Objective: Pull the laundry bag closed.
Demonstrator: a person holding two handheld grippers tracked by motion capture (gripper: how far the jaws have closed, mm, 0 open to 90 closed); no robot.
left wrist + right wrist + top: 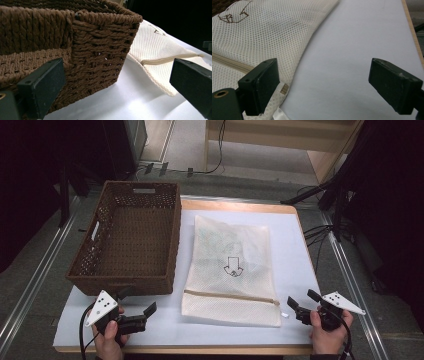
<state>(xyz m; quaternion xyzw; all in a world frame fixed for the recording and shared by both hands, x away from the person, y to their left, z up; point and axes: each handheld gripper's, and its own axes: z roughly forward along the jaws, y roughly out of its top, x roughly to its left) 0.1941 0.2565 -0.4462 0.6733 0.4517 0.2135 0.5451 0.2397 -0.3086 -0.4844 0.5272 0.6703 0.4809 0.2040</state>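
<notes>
Lying lengthwise near-to-far, the mesh bag (231, 270) was flanked by both grippers — right gripper (303, 306) nearer its zip end, left gripper (136, 306) by the basket (131, 237) — jaws apart, empty

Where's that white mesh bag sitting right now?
In the high view, the mesh bag lies flat mid-table on the white sheet, just right of the wicker basket.
</notes>
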